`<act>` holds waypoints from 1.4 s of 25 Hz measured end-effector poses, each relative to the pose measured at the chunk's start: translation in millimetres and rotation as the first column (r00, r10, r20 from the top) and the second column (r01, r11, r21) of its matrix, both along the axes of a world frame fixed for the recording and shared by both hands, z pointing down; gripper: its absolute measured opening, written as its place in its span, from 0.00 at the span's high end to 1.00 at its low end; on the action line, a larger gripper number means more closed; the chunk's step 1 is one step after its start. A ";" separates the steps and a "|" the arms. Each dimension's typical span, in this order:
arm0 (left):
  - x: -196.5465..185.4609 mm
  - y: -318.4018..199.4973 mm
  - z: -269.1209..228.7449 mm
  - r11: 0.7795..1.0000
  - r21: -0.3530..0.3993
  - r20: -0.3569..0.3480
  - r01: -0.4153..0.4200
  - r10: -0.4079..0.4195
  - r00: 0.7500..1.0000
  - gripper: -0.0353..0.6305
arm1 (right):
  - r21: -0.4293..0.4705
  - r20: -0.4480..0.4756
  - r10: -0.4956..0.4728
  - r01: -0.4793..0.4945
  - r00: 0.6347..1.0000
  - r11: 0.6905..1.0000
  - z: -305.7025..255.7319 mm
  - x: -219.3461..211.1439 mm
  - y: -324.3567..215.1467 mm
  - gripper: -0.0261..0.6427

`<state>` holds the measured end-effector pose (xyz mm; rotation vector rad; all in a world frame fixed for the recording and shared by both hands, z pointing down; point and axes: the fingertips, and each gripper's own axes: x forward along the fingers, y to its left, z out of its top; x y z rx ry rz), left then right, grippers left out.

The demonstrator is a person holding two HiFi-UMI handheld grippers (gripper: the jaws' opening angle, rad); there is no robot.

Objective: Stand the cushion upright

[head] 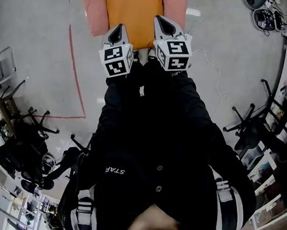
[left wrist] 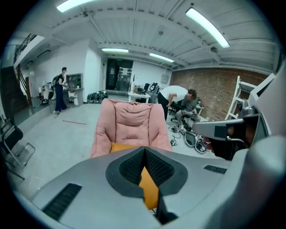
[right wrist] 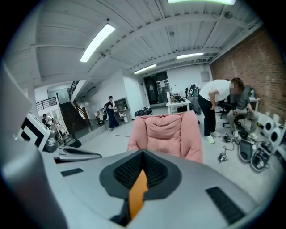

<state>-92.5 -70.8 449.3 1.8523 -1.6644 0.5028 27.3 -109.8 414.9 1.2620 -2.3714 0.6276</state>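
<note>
An orange cushion (head: 133,9) lies flat on the seat of a pink padded chair (head: 94,4) at the top of the head view. My left gripper (head: 119,29) hovers over the cushion's near left edge and my right gripper (head: 161,21) over its near right edge. Both have their jaws shut, and nothing is clearly pinched. In the left gripper view (left wrist: 144,150) the cushion (left wrist: 149,190) shows as an orange strip through the slit below the jaws, with the chair (left wrist: 132,123) behind. The right gripper view (right wrist: 143,154) shows the same orange strip (right wrist: 136,194) and chair (right wrist: 165,129).
A red tape line (head: 75,64) runs across the grey floor left of the chair. Black office chairs (head: 36,121) stand at lower left and at right (head: 249,123). Cables and gear (head: 266,17) lie at upper right. A person (right wrist: 214,103) bends over near the brick wall.
</note>
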 end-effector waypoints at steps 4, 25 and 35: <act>-6.5 -9.6 45.0 0.998 -0.063 -0.014 0.002 -0.003 1.000 0.95 | -0.074 -0.047 0.017 -0.020 0.999 0.997 50.0 -9.8 -10.1 0.94; -38.8 -69.0 291.3 0.975 -0.220 -0.002 0.021 -0.022 1.000 0.95 | -0.263 -0.157 0.059 -0.099 0.986 0.960 320.5 0.4 -63.5 0.94; -47.0 -79.1 347.2 0.963 -0.266 0.024 0.040 -0.035 0.999 0.94 | -0.294 -0.207 0.095 -0.154 0.974 0.943 377.0 6.6 -71.8 0.93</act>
